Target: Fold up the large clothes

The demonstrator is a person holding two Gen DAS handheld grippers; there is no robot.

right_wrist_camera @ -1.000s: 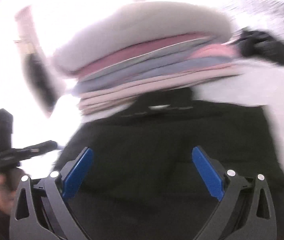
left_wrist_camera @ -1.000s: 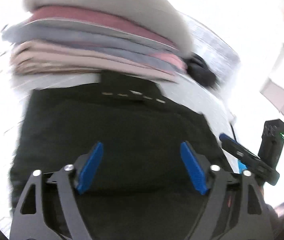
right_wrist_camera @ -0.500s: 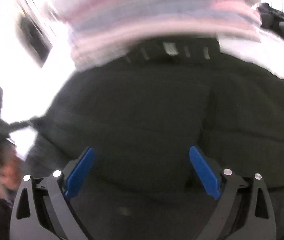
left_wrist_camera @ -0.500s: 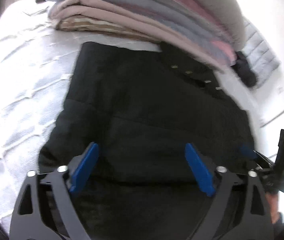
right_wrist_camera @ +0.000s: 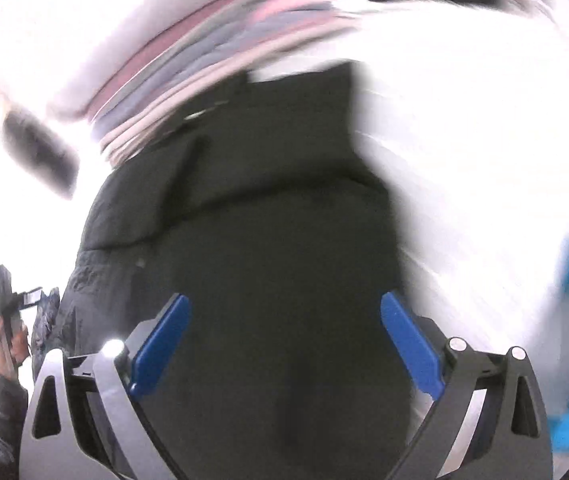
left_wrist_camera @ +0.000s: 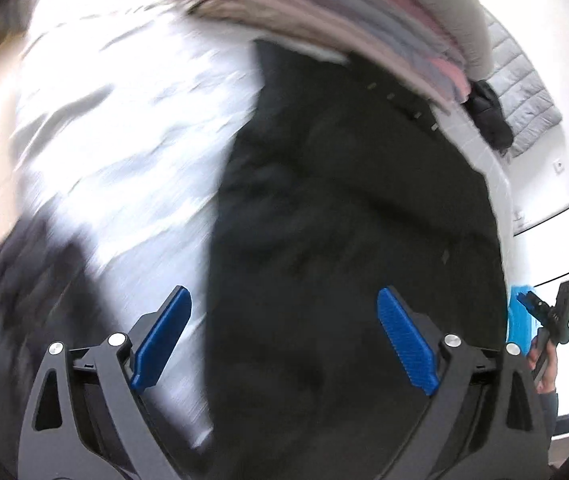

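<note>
Both cameras have swung since half a second ago: the left view has slid sideways, so the black jacket (left_wrist_camera: 348, 216) now fills only its right half and more white bedcover (left_wrist_camera: 124, 128) shows, while the right view has pulled back from a jacket that filled it. The jacket lies flat on the bedcover, dark and puffy, folded into a long narrow block with a row of small pale snaps near its far end, which touches the pile of folded clothes (left_wrist_camera: 364, 12) in pinks, greys and beige. No containers are in view. The left gripper (left_wrist_camera: 284, 336) hovers with its blue fingers spread wide, empty, straddling the jacket's left edge. The right gripper (right_wrist_camera: 284, 340) is likewise wide apart and empty above the near end. Both views are blurred.
</note>
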